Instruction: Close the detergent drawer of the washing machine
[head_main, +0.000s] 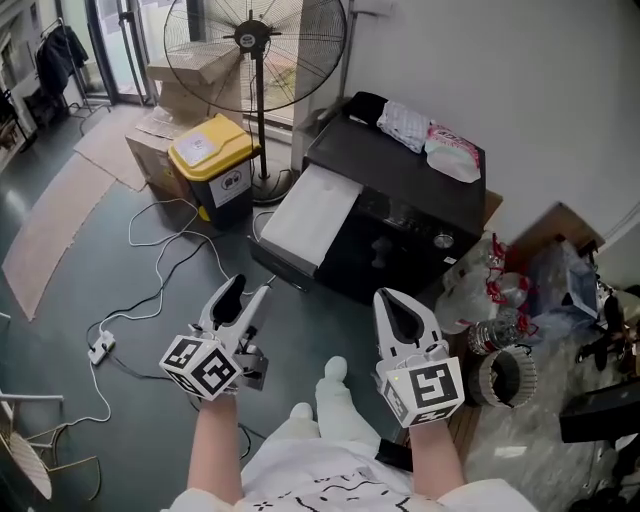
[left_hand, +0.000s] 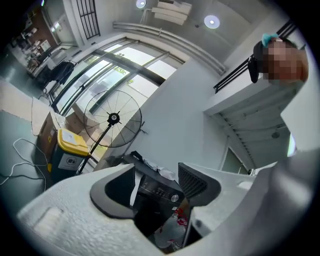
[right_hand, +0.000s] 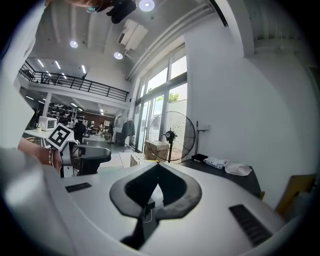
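Observation:
A black washing machine (head_main: 400, 185) stands against the white wall, with a white panel (head_main: 310, 215) on its left side. Its dark front has a control strip with a round knob (head_main: 443, 240); the same knob (left_hand: 174, 198) shows between the left jaws. I cannot make out the detergent drawer on the dark front. My left gripper (head_main: 245, 297) hovers over the floor well short of the machine, open and empty (left_hand: 156, 175). To its right, my right gripper (head_main: 392, 298) is level with it, its fingertips meeting and holding nothing (right_hand: 158, 166).
A standing fan (head_main: 255, 45), a yellow-lidded bin (head_main: 212, 160) and cardboard boxes (head_main: 190, 75) are left of the machine. White cables and a power strip (head_main: 100, 348) lie on the floor. Bags and bottles (head_main: 500, 320) crowd its right side. Cloths (head_main: 430, 135) rest on top.

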